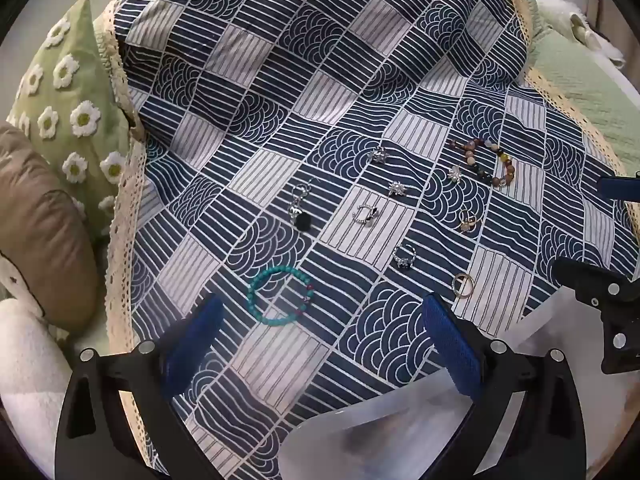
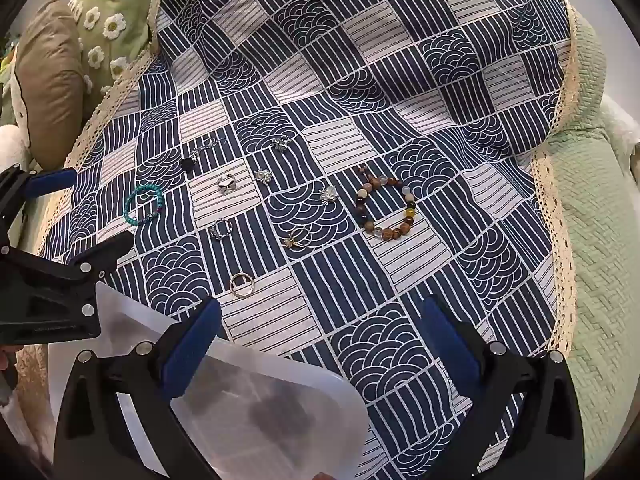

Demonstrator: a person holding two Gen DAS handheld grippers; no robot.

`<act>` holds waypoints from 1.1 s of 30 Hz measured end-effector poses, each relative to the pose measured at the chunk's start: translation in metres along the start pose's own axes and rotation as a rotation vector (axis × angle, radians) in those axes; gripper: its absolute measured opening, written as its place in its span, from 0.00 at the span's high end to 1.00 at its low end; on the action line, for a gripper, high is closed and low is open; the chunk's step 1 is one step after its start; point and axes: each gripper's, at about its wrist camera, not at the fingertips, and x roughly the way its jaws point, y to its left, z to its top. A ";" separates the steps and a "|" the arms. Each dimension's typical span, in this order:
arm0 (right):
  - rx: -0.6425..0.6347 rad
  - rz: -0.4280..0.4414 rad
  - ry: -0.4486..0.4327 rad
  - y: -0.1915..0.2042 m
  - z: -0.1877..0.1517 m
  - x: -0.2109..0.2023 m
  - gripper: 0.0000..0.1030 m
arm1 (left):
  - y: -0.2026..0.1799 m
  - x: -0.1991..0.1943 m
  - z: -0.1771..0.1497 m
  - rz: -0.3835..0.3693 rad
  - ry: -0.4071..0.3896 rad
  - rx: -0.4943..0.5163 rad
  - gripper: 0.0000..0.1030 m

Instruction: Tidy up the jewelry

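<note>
Jewelry lies spread on a navy-and-white patterned cloth [image 1: 320, 80]. A turquoise bead bracelet [image 1: 279, 295] lies just ahead of my left gripper [image 1: 320, 312], which is open and empty. It also shows in the right wrist view [image 2: 143, 204]. A brown mixed-bead bracelet [image 2: 386, 208] lies ahead of my right gripper [image 2: 320, 316], also open and empty. Several rings lie between them, among them a plain gold ring [image 2: 241, 285] and a silver ring [image 2: 221, 229]. A dark-stone earring [image 1: 300, 210] lies further back. A translucent plastic box [image 2: 272, 400] sits at the near edge, under both grippers.
A green daisy pillow [image 1: 76, 112] and a brown cushion [image 1: 44, 232] lie at the left. A pale green knitted cover [image 2: 592, 240] lies to the right of the cloth's lace edge. The other gripper shows at each view's side [image 2: 44, 280].
</note>
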 end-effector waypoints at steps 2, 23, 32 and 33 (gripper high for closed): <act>-0.001 -0.002 -0.002 -0.001 0.000 0.000 0.04 | -0.001 0.000 0.000 0.000 0.004 0.003 0.08; -0.010 -0.010 0.002 0.005 -0.001 0.002 0.04 | -0.003 -0.001 0.001 0.004 0.001 0.019 0.08; -0.018 -0.001 0.008 0.007 -0.004 0.005 0.04 | -0.004 -0.001 0.000 0.008 -0.005 0.032 0.08; -0.017 -0.001 0.008 0.007 -0.004 0.005 0.04 | -0.004 -0.002 -0.001 0.008 -0.006 0.032 0.08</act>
